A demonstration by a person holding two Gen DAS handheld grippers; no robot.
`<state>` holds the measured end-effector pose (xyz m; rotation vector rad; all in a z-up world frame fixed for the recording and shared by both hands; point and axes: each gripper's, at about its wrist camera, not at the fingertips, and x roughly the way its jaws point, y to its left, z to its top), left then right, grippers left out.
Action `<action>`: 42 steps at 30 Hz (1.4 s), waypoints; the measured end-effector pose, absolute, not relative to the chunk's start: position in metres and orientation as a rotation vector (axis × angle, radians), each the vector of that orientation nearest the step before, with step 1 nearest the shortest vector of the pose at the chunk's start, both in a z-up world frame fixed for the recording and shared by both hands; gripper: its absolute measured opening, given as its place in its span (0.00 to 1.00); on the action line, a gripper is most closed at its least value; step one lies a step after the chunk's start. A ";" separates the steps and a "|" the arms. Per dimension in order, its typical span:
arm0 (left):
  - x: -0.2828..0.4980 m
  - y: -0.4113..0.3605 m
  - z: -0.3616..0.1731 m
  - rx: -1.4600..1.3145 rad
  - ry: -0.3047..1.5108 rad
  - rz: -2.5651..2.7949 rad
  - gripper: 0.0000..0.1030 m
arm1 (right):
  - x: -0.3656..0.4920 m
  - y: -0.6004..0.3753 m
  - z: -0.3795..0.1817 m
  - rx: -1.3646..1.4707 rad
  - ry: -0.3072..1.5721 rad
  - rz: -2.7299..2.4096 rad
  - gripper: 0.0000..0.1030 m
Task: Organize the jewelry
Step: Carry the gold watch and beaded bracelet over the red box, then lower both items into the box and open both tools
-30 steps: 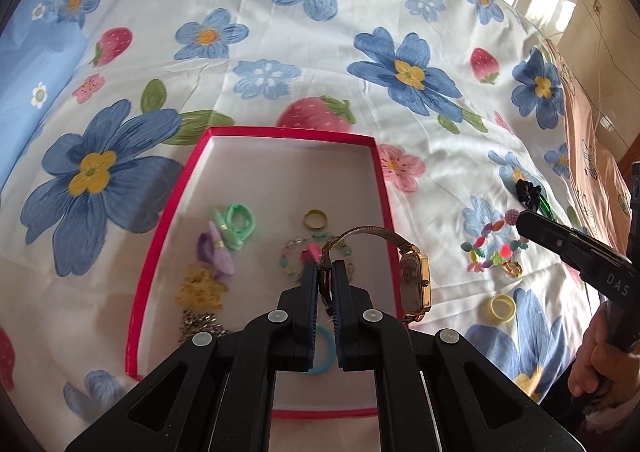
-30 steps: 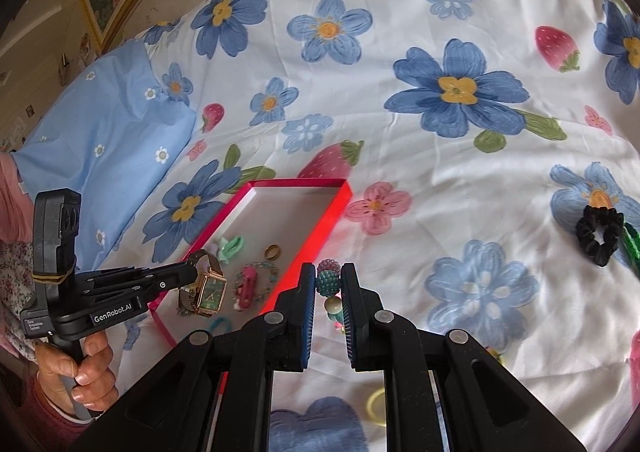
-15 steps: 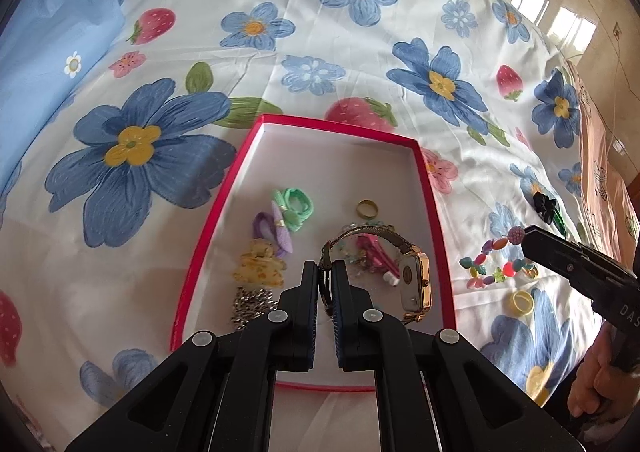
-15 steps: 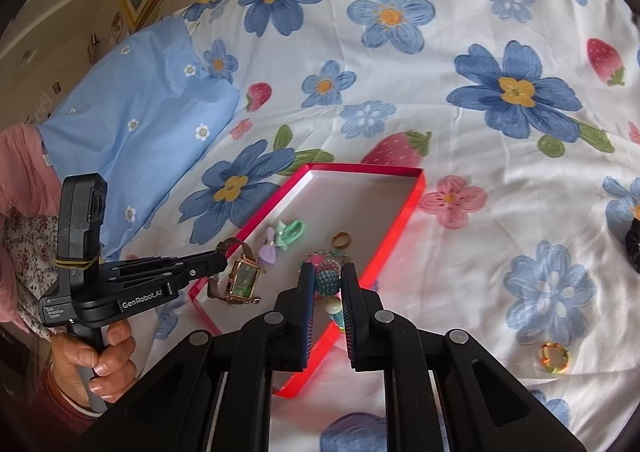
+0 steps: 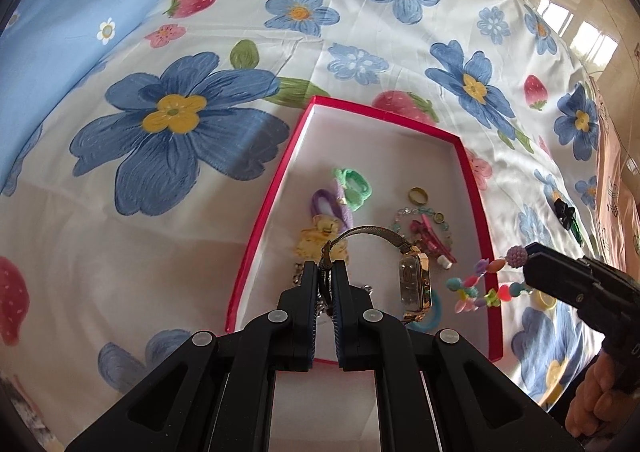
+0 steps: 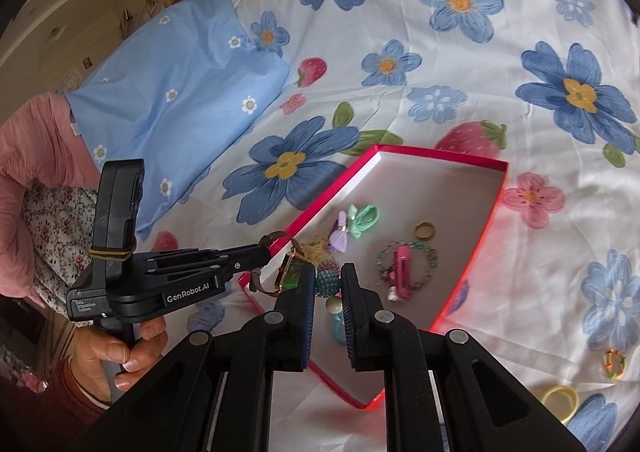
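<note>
A bed is covered by a white sheet (image 5: 360, 31) printed with blue flowers and strawberries, and a light blue pillow (image 6: 172, 79) is laid at its far left. A shallow red-rimmed box (image 5: 264, 219) with a white floor is set on the sheet. Inside it are seen a green hair tie (image 5: 352, 181), a purple hair tie (image 5: 332, 205), a yellow bear clip (image 5: 316, 242), a gold ring (image 5: 418, 195), a beaded chain (image 5: 440, 217) and a pink clip (image 5: 430, 238) laid within that chain.

The left gripper (image 5: 326, 276) is held over the near end of the box, its jaws closed on the mesh strap of a gold watch (image 5: 414, 284), whose square face is hung to the right above the box floor. The right gripper (image 6: 327, 284) is held over the box's near right rim, its jaws clamped on the large berry-like bead of a colourful bead bracelet (image 5: 480, 288), the rest of which is dangled below. A yellow ring (image 6: 560, 402) and a small iridescent ring (image 6: 614, 362) are left on the sheet outside the box, to its right.
</note>
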<state>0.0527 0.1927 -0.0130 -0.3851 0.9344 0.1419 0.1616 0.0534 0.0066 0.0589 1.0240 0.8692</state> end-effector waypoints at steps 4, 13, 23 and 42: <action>0.054 0.198 -0.022 -0.397 0.953 0.149 0.05 | 0.160 0.064 -0.008 0.047 1.061 0.876 0.12; 0.069 0.201 -0.052 -0.400 1.027 0.168 0.06 | 0.168 0.059 -0.043 0.014 1.134 0.819 0.12; 0.082 0.197 -0.064 -0.373 1.061 0.187 0.06 | 0.170 0.059 -0.062 -0.065 1.167 0.774 0.12; 0.080 0.195 -0.066 -0.362 1.066 0.209 0.21 | 0.170 0.062 -0.063 -0.095 1.173 0.778 0.14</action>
